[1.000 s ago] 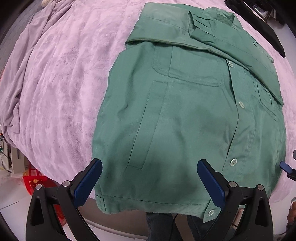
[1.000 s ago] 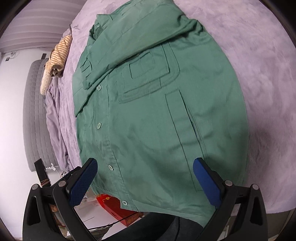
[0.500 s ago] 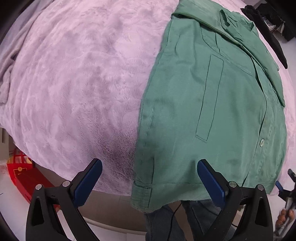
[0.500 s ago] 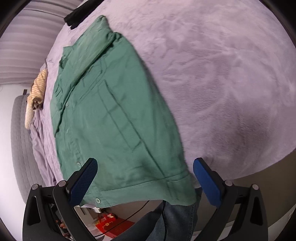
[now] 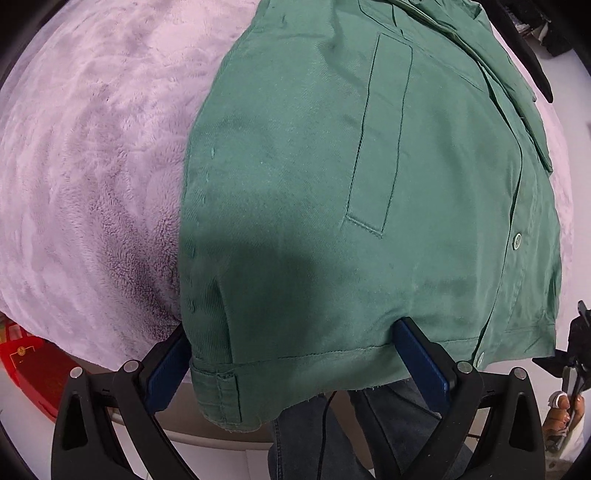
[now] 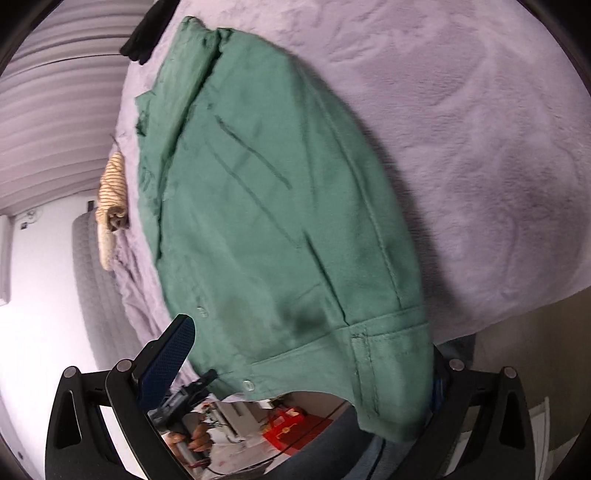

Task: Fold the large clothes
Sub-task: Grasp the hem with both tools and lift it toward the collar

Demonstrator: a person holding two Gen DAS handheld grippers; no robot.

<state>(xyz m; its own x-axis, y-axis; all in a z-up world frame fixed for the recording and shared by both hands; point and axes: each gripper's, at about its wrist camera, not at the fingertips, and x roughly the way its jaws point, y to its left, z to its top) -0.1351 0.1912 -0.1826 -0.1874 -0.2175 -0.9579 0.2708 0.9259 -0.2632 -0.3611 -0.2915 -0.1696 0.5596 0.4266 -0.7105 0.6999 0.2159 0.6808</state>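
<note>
Lilac plush blanket point(image 5: 92, 155) covers the bed and is the largest surface in both views. Wide bare stretches of it lie to the left of the garment in the left wrist view and to the right of it in the right wrist view.

Green jacket point(image 5: 332, 184) lies front-up and buttoned on the blanket, its hem band hanging over the near bed edge. A sleeve is folded across the upper chest. Its side seams run straight; both bottom corners overhang the edge.

A striped cloth point(image 6: 110, 206) sits bunched at the far side of the bed, well apart from the jacket. A black garment point(image 6: 144, 33) lies past the collar end. A red box point(image 6: 286, 426) stands on the floor below.

Left gripper point(image 5: 295, 354): blue pads spread wide, straddling the hem corner, the cloth between them and draped over the inner faces. Not closed on it.

Right gripper point(image 6: 306, 369): also wide apart; the hem corner hangs over and hides the right pad, the left finger point(image 6: 168, 360) stands clear of the fabric.
</note>
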